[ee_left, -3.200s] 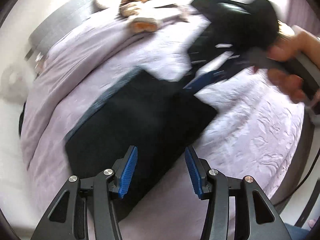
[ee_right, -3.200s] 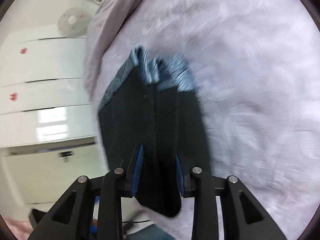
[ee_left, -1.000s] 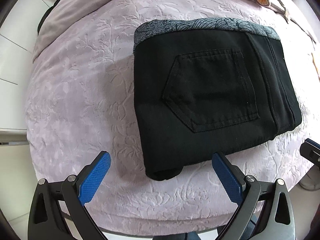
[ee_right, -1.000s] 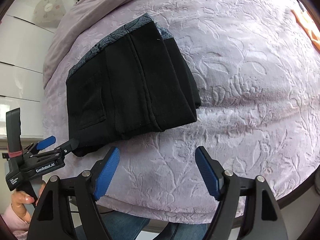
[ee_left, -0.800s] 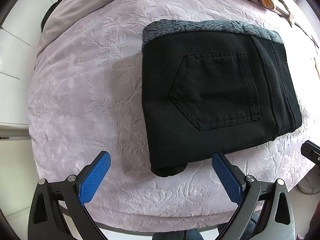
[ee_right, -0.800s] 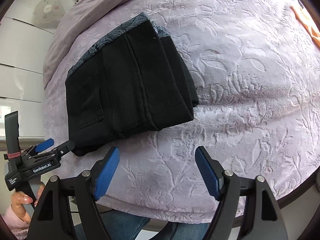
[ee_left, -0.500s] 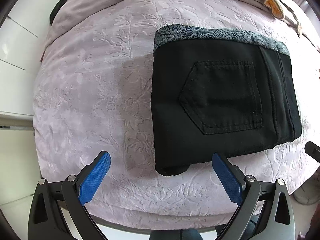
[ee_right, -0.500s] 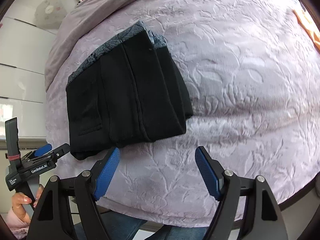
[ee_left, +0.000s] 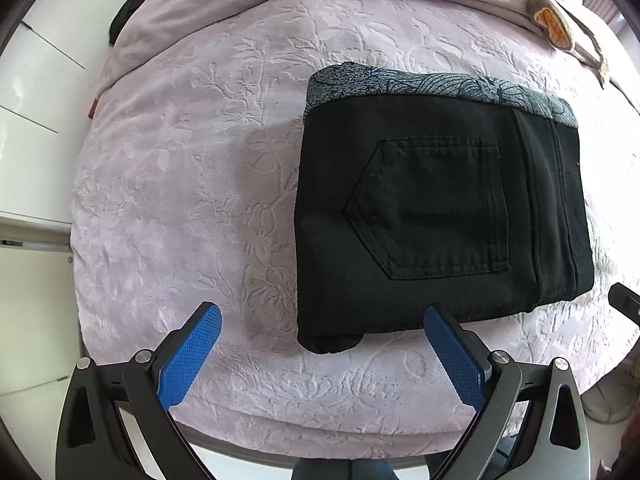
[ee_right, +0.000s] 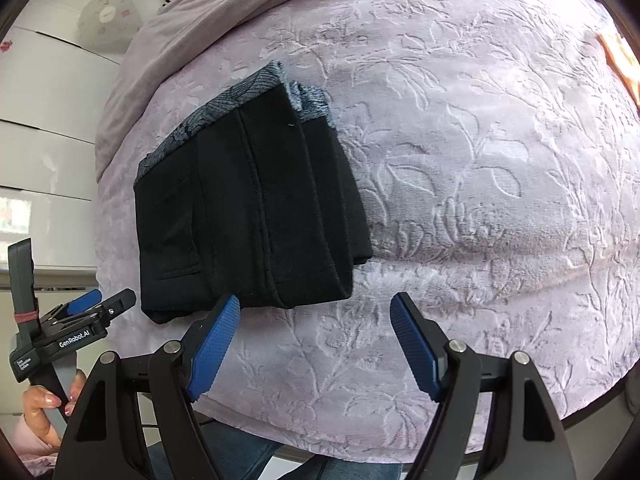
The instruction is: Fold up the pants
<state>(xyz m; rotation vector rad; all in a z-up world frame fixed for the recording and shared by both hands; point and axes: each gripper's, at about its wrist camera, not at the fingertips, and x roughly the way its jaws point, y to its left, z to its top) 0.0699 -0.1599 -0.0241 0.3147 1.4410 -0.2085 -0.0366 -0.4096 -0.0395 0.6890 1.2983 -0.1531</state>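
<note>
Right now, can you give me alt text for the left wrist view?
Black pants, folded into a compact rectangle with the back pocket up, lie on a lilac embossed bedspread. The left gripper is open and empty, just short of the pants' near edge.

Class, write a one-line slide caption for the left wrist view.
Open left tongs hover before folded black pants on a lilac bedspread.

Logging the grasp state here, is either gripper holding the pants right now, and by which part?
Nothing is held. The left gripper and right gripper are both open, short of the folded pants, which lie free on the bedspread.
</note>
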